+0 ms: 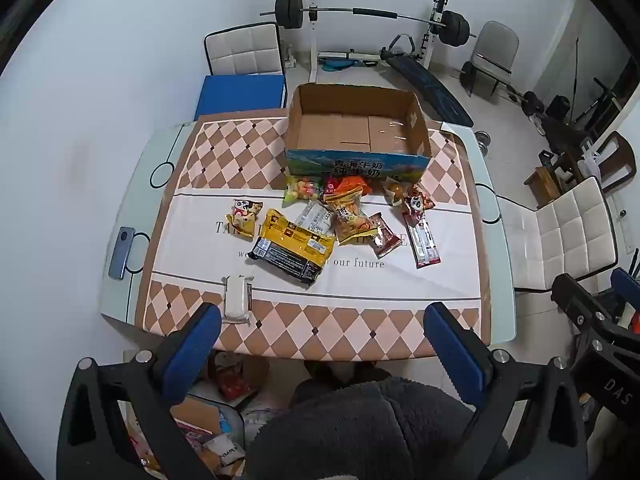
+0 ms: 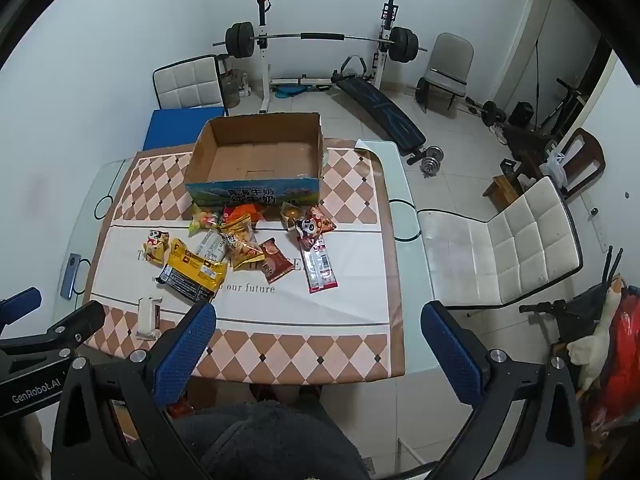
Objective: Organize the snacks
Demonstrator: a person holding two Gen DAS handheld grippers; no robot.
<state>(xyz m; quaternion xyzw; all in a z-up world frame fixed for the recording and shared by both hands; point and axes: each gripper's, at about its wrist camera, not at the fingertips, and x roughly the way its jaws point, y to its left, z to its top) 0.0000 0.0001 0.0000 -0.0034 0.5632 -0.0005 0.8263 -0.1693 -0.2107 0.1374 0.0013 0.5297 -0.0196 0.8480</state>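
A: Where are the snacks?
B: Heaped at 12 o'clock, against the cardboard box.
A: Grippers?
B: Left gripper and right gripper both spread wide, holding nothing.

The near strip of the bench lay bare except for a white wrapped bar at its left, leaving open passage toward the middle. Beyond it, a yellow-and-black packet and a scatter of snack bags blocked the way, crowded right against the front wall of the cardboard box, whose open top stood unobstructed.
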